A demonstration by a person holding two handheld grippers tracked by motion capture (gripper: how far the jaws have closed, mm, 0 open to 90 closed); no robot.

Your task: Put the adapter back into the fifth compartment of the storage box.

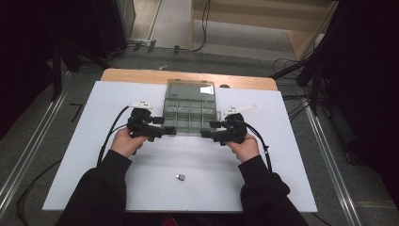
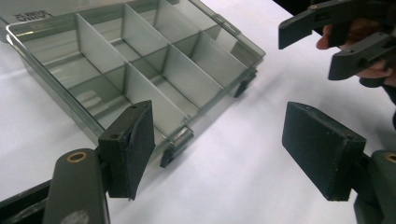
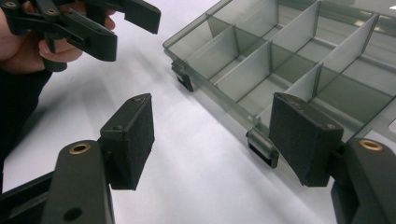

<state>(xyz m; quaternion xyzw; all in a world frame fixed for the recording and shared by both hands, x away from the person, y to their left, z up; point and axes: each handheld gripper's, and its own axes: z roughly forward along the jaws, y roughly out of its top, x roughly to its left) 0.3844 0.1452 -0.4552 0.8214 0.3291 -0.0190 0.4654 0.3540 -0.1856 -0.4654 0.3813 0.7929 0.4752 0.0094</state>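
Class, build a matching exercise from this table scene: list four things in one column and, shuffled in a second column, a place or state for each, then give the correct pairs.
Things:
1. organiser box
2. small grey object
3. left tool
4. right tool

Places or states:
A. open, by the box's front right corner
B. lid open, compartments empty
C. lying alone near the table's front edge
D. open, by the box's front left corner

Pairs: 1-B, 2-C, 3-D, 4-A

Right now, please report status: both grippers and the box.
Left gripper open, right gripper open, both empty. Clear compartment box lid open, untouched between them. Small grey object lies behind, not in the way.
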